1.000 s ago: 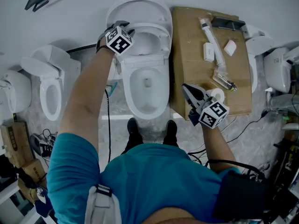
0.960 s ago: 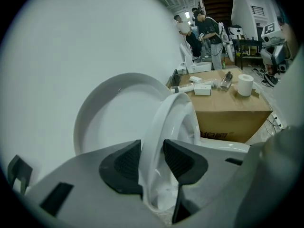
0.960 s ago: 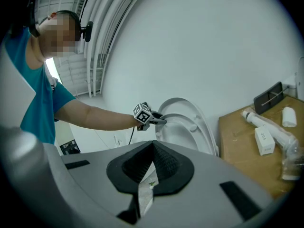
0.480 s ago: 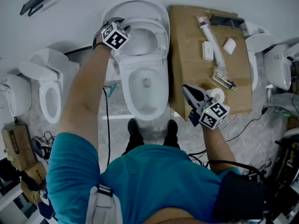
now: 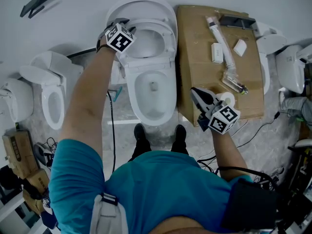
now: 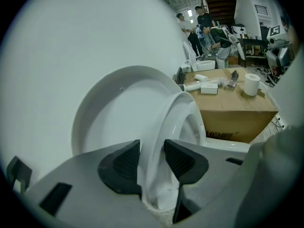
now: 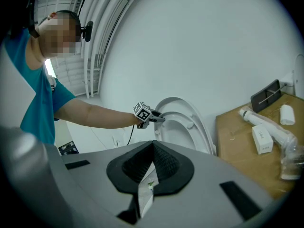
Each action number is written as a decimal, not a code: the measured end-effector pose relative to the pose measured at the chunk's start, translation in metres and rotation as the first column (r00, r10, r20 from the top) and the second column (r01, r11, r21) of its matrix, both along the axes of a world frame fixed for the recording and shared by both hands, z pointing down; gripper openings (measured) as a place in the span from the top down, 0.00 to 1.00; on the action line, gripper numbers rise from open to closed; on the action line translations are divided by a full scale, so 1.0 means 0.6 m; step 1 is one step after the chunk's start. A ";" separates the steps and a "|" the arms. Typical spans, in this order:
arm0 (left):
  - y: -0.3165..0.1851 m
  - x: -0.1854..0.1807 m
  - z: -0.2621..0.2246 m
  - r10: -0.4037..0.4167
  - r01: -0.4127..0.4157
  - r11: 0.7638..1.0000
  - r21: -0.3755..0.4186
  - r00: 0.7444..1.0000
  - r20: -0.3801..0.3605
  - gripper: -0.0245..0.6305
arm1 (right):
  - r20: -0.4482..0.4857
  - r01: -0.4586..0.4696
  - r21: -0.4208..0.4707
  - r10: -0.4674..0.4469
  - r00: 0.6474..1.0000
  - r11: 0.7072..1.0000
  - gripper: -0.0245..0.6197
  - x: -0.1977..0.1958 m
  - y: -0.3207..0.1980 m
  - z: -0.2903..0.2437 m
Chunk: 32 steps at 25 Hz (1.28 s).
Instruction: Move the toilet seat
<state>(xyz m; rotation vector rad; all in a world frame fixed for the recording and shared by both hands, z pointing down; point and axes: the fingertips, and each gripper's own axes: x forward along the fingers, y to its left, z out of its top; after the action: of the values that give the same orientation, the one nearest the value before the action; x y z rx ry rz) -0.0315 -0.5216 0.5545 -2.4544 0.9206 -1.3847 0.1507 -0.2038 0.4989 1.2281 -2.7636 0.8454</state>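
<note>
Our left hand-held gripper (image 6: 152,161) clamps the raised toilet seat (image 6: 179,112) at its far-left rim; our right hand-held gripper (image 7: 153,161) is closed, pinching a white slip (image 7: 146,188).

A cardboard box (image 5: 204,67) stands just beside the middle toilet. On it lie a long white pipe (image 5: 222,45), a small white carton (image 5: 217,53), a white packet (image 5: 240,49), a clear bottle (image 5: 234,86) and a roll of toilet paper (image 5: 226,99) near its front edge. Another toilet (image 5: 52,99) stands at the left. A black cable (image 5: 113,126) runs across the floor.
</note>
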 end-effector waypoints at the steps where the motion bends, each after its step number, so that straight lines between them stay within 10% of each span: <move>1: 0.002 0.000 -0.001 -0.002 0.002 1.000 0.006 1.000 -0.001 0.73 | -0.001 0.003 0.002 -0.003 1.000 1.000 0.97 -0.002 0.000 -0.002; 21: 0.065 -0.038 -0.047 -0.076 0.083 0.995 0.063 0.991 -0.113 0.65 | -0.017 0.028 0.058 -0.027 0.999 0.998 0.97 -0.025 0.025 -0.055; 32: 0.202 -0.093 -0.151 -0.168 0.178 0.984 -0.015 0.898 -0.408 0.65 | -0.035 0.052 0.112 -0.049 0.998 0.992 0.97 -0.053 0.042 -0.116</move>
<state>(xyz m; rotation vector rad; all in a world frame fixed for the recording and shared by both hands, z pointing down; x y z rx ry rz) -0.0874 -0.4004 0.4641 -2.7561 1.2590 -0.9036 0.1186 -0.1786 0.4290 1.1703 -2.8386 0.6684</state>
